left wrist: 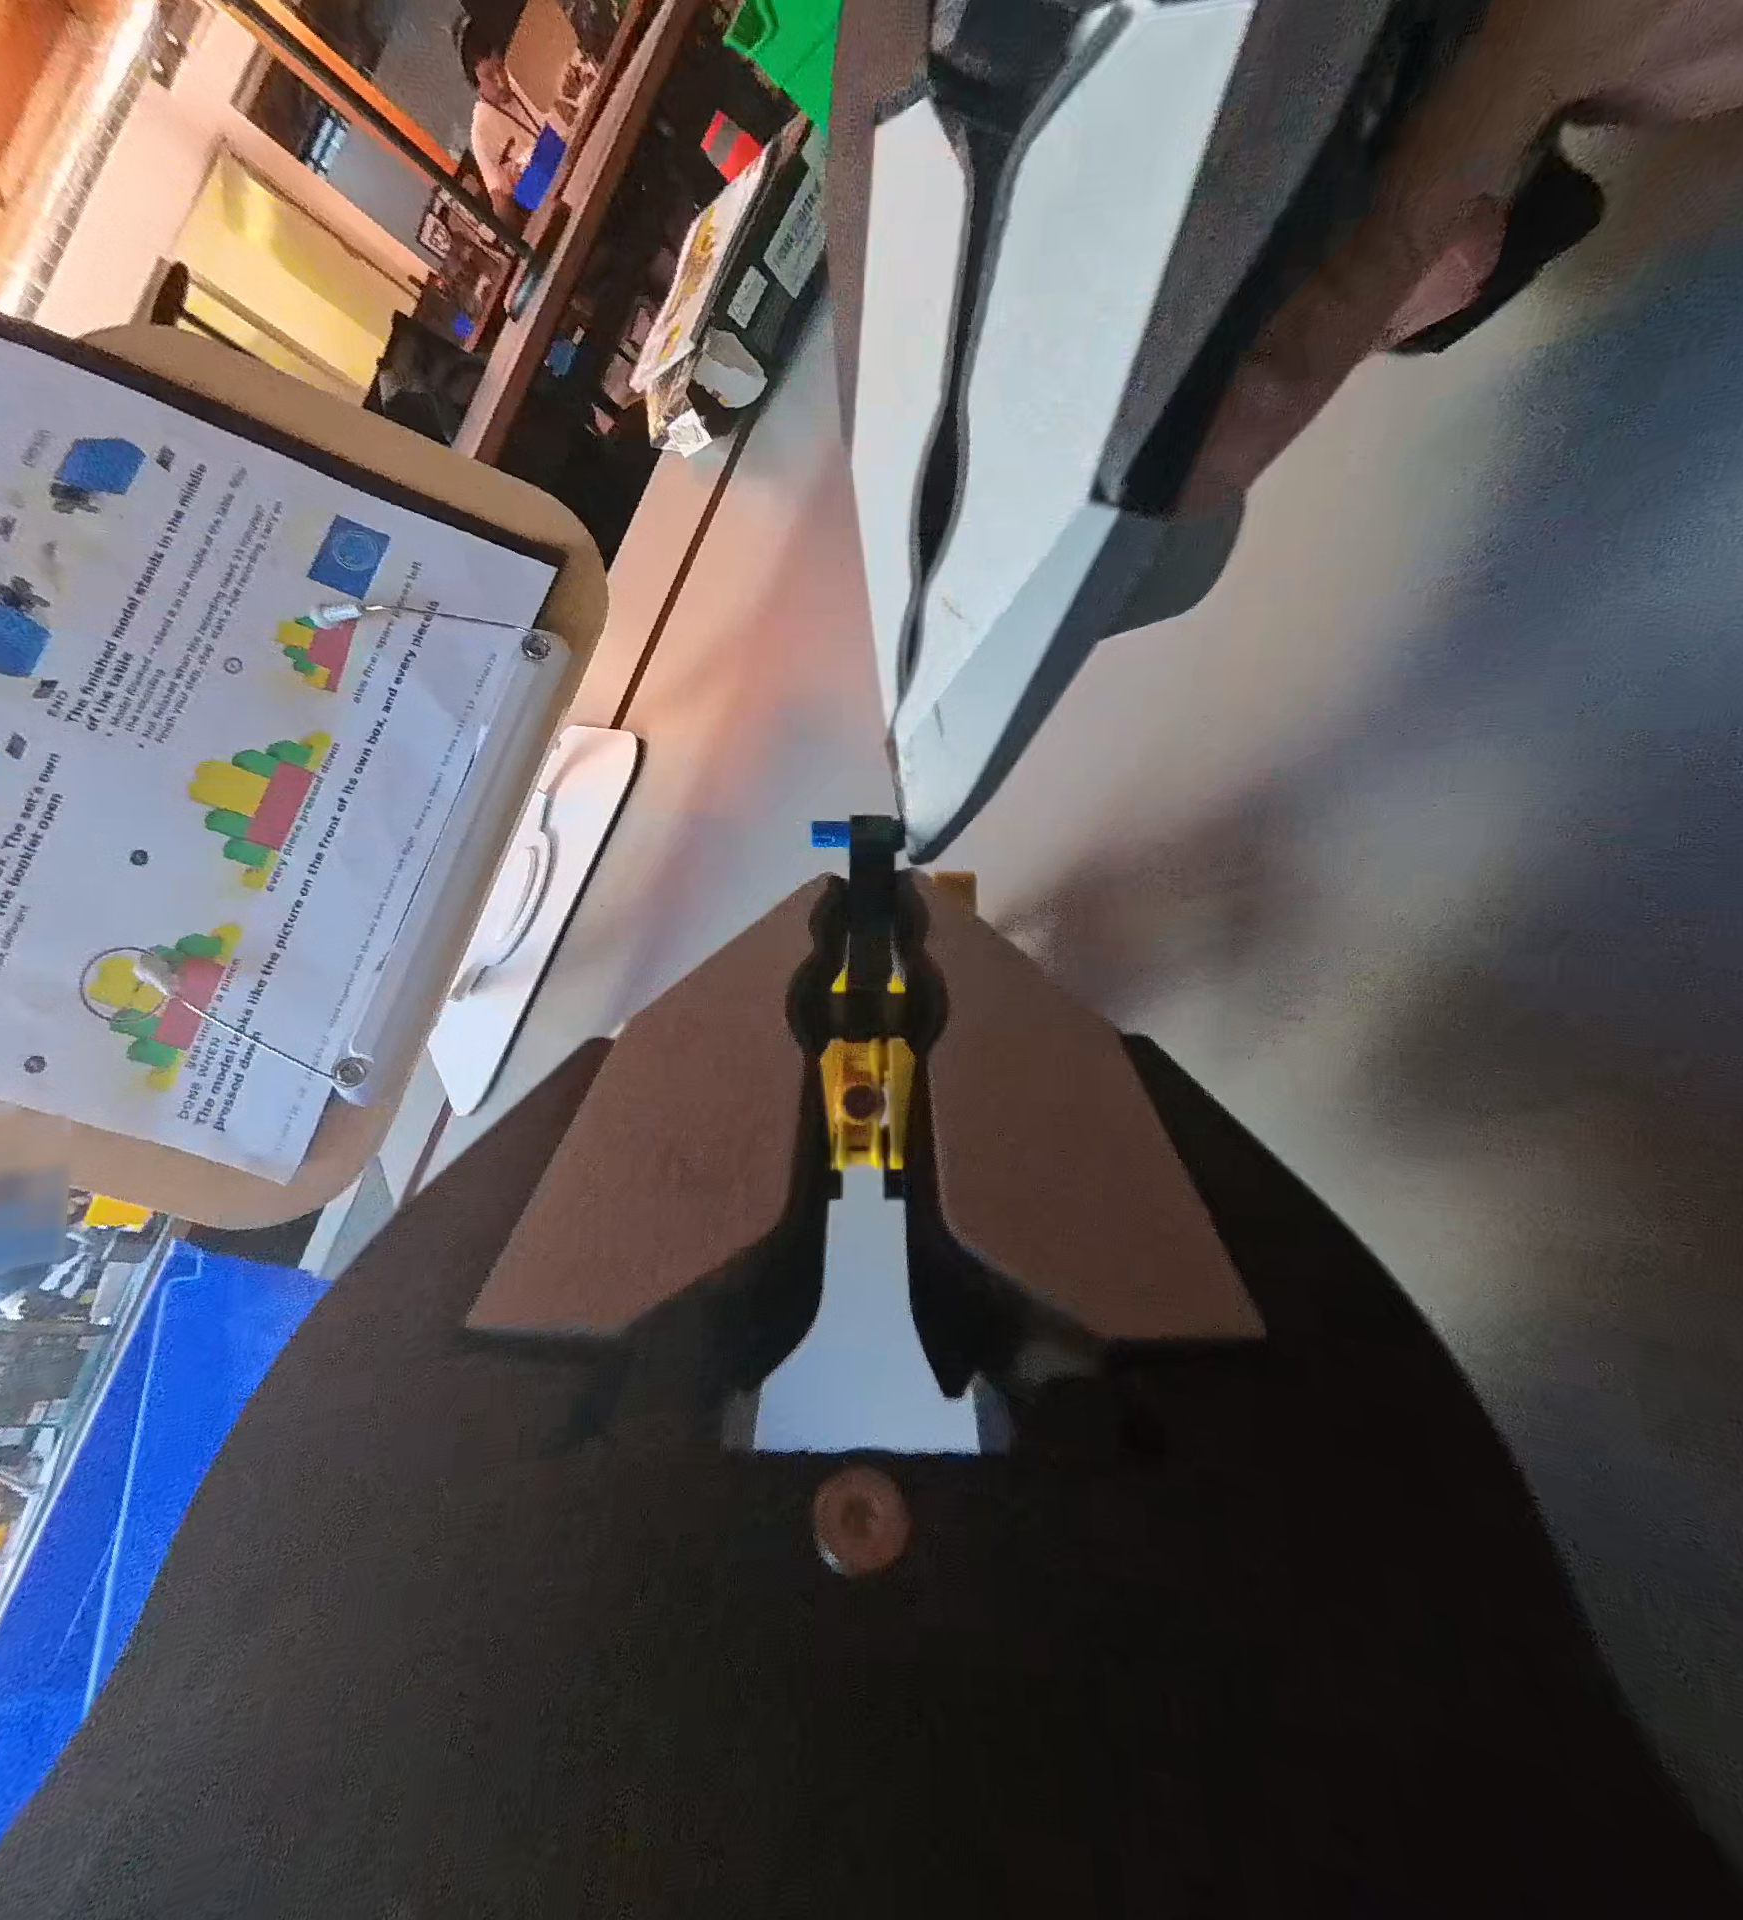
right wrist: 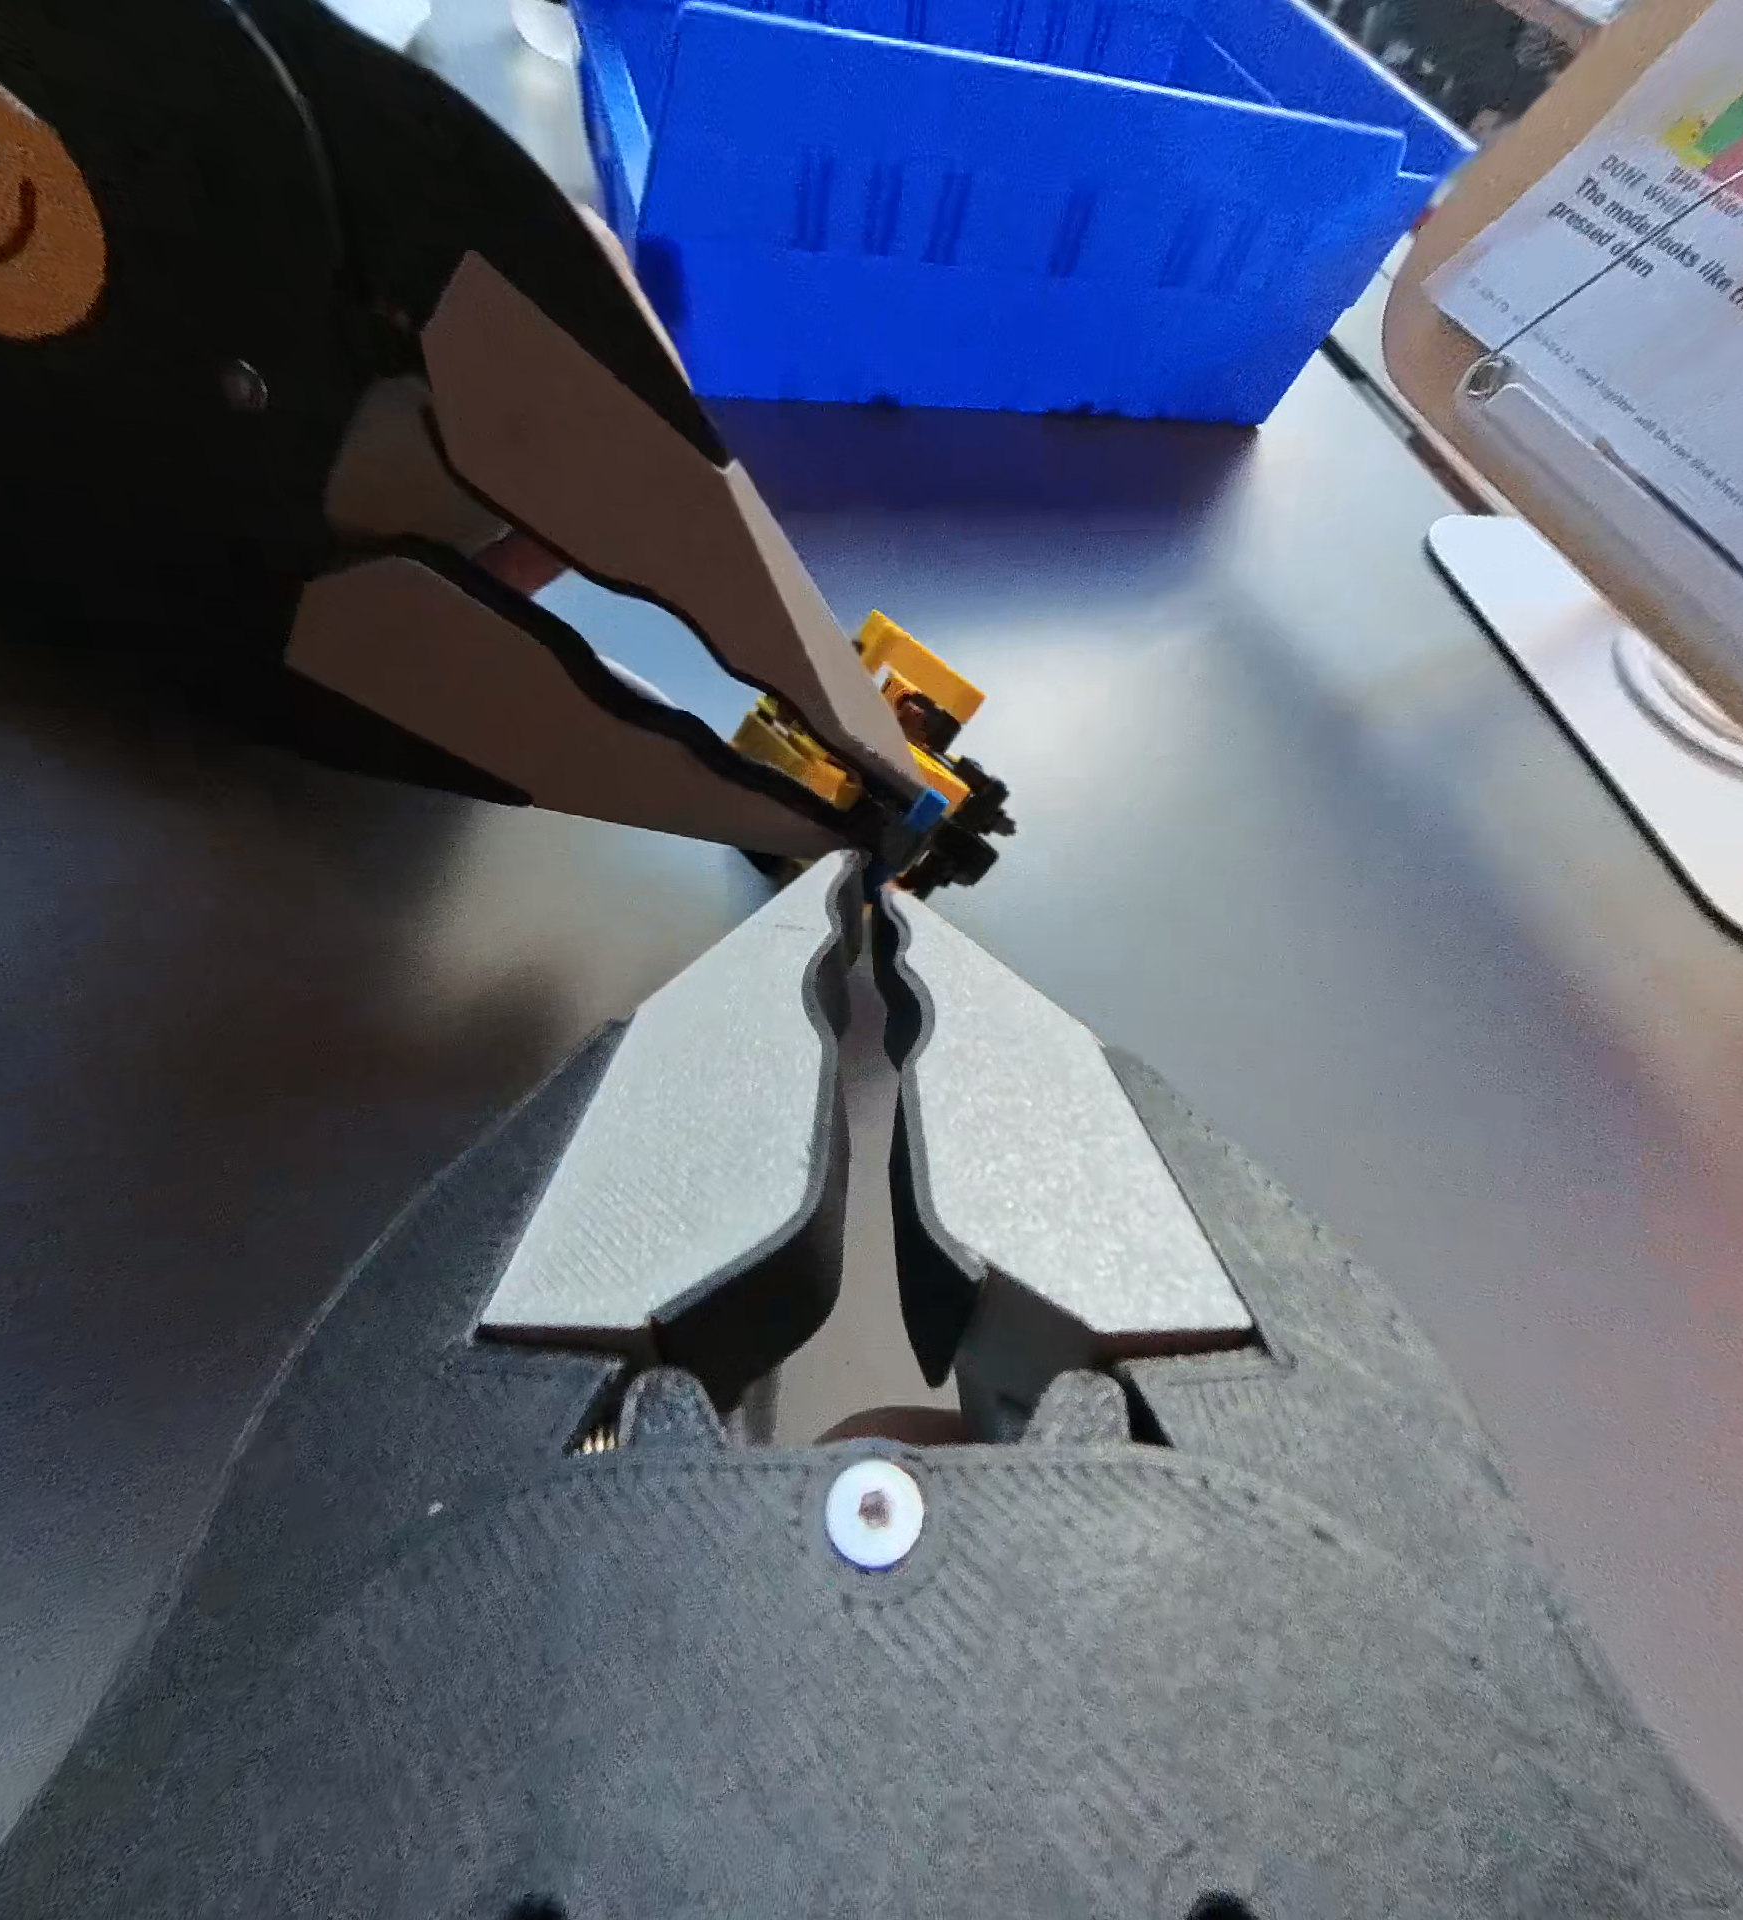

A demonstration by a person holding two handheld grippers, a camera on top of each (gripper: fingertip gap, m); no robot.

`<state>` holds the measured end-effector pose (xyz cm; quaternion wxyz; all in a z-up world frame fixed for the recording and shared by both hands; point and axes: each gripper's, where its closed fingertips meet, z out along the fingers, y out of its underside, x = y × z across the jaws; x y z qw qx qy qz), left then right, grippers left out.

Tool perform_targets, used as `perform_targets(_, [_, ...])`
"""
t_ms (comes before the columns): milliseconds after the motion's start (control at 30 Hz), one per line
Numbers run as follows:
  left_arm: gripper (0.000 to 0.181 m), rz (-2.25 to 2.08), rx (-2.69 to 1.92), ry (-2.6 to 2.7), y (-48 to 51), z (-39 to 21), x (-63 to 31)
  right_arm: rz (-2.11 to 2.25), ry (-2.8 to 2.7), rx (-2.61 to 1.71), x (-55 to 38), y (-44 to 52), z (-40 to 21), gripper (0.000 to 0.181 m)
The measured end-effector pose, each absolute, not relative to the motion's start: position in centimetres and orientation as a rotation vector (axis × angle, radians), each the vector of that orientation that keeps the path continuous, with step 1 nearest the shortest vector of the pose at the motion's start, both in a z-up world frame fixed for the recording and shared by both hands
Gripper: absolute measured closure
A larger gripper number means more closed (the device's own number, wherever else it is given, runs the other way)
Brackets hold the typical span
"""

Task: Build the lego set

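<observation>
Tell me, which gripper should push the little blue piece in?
Probably the right gripper: its tips already meet at the blue piece. The left gripper is busy clamping the yellow model, steadying it.

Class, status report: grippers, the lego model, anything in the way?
Left gripper shut on lego model. Right gripper shut on its blue pin. Model off the table; path clear.
</observation>
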<state>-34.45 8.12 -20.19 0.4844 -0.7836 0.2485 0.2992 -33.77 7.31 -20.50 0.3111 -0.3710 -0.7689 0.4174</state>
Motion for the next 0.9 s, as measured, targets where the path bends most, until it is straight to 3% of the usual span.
perform_targets(200, [0.176,0.720,-1.903,0.583,8.1,-19.9,-34.8,1.314,-1.980,-1.116,-33.8,6.7,-20.5,0.181])
perform_targets(300, [0.176,0.831,-1.896,0.654,8.1,-20.3,-35.1,1.213,-2.146,-1.086,-33.5,6.1,-22.6,0.181])
perform_targets(400, [0.177,0.909,-1.732,0.501,7.5,-15.6,-36.7,0.966,-2.308,-0.956,-33.1,4.8,-25.2,0.181])
perform_targets(567, [0.177,0.829,-1.757,0.558,7.4,-17.2,-35.6,1.104,-2.228,-1.034,-33.3,6.0,-23.8,0.180])
perform_targets(900, [0.176,0.844,-1.909,0.674,8.0,-21.5,-36.8,0.920,-2.022,-0.857,-31.4,11.1,-19.4,0.179])
